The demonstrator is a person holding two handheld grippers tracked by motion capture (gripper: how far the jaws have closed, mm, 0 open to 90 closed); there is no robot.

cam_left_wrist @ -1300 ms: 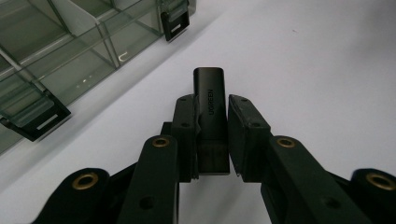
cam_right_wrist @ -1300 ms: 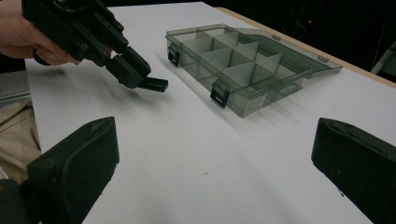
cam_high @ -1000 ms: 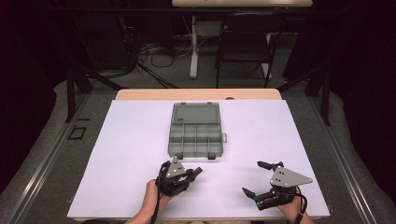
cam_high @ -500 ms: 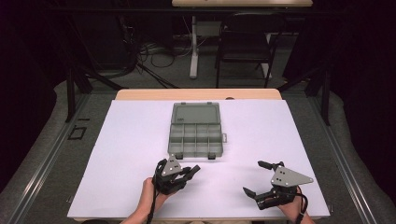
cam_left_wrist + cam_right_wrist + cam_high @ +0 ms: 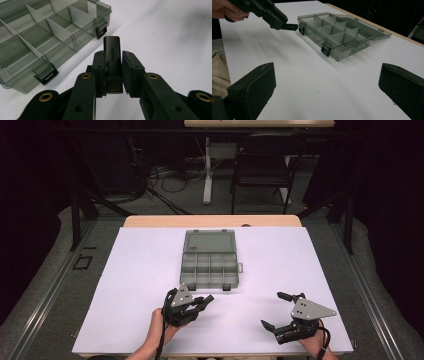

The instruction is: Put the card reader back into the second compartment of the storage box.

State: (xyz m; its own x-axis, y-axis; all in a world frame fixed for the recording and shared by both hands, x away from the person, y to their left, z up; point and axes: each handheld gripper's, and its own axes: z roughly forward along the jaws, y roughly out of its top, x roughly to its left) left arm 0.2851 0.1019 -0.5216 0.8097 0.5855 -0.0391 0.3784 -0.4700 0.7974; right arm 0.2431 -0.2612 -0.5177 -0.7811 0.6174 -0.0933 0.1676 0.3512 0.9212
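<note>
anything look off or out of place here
Nothing stands out. The clear compartment organizer box lies flat and open on the white table cover, undamaged. The left gripper grips a black UGREEN adapter squarely; the right gripper waits open.

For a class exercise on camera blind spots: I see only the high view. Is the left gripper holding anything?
Observer: Yes. The left gripper is shut on a small black adapter with white lettering on it.
Operator: Is the adapter over the box?
Observer: No. In the right gripper view its tip is just short of the box's near corner, by a black latch.
Operator: Is anything in the box?
Observer: The compartments near the left gripper look empty.
Operator: And the right gripper?
Observer: The right gripper is open wide, with bare table between the jaws.
</note>
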